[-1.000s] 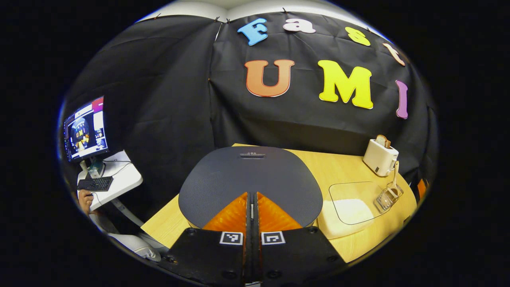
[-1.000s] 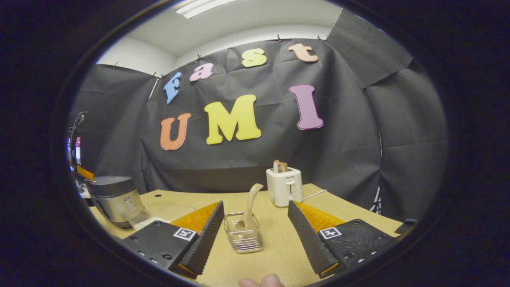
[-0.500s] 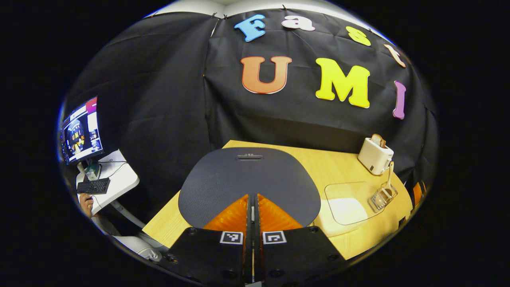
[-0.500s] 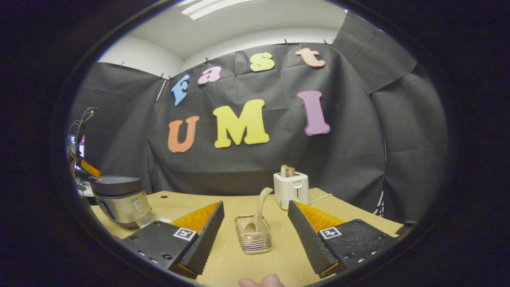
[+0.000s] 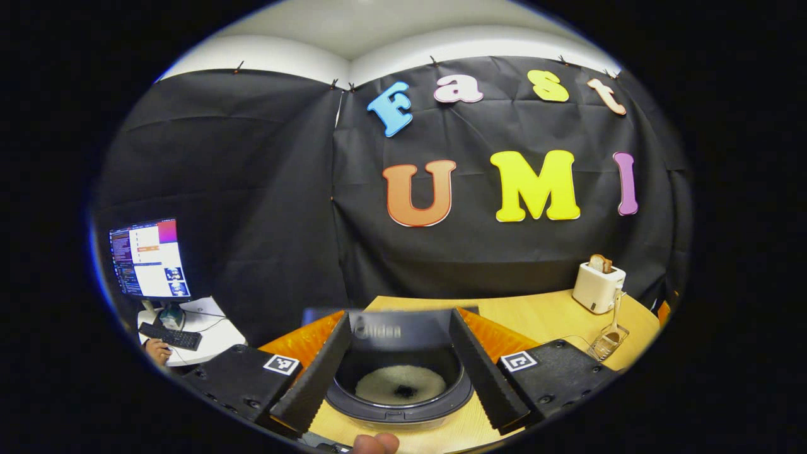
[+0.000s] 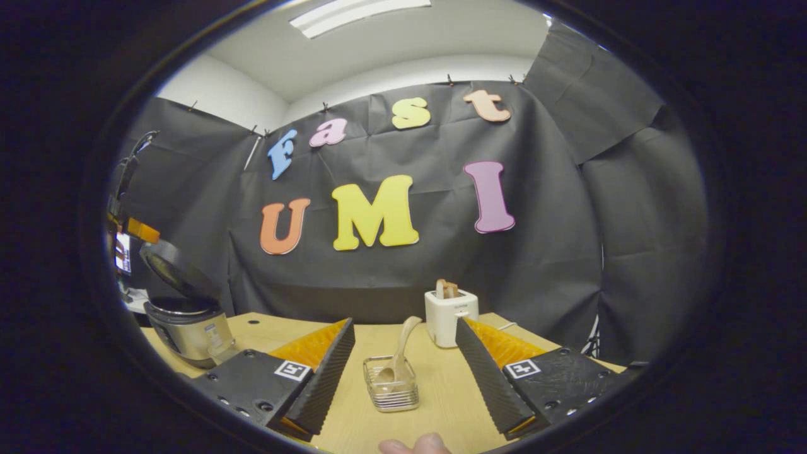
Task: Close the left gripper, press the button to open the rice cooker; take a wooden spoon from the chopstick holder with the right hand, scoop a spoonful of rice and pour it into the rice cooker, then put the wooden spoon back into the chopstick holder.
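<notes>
Lid's popped since a sec ago: rice cooker (image 5: 401,378) now open w/ rice inside, and left gripper (image 5: 398,372) went from shut to spread apart. Right gripper (image 6: 403,372) spread wide, empty. Next imo: grab wooden spoon (image 6: 399,353) in chopstick holder (image 6: 392,394), right of the cooker.

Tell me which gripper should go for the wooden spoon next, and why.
Right. The right gripper is open with the wooden spoon and chopstick holder directly between its fingers. The left gripper is over the opened rice cooker, far from the holder.
</notes>
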The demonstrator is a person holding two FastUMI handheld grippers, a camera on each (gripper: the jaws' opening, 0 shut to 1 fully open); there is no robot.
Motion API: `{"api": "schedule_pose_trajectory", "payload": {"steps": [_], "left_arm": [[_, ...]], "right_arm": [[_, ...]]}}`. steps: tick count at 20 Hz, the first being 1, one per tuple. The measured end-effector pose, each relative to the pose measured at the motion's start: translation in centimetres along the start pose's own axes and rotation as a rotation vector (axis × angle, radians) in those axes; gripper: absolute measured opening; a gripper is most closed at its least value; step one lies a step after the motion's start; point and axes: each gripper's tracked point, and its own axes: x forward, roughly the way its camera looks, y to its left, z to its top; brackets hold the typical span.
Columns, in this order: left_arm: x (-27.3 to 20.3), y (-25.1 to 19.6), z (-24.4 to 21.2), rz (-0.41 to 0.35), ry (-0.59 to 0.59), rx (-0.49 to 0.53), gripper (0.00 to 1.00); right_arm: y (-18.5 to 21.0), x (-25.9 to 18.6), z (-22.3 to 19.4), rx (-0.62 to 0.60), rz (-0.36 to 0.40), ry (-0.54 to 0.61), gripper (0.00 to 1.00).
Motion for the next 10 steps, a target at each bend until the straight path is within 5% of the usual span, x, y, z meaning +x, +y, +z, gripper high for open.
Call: {"api": "schedule_pose_trajectory", "payload": {"steps": [10], "left_arm": [[-1.9,-3.9,-0.7,-0.038,-0.145,0.003,0.99]], "right_arm": [[-0.3,0.8,-0.4,-0.006,0.054,0.069,0.95]]}}
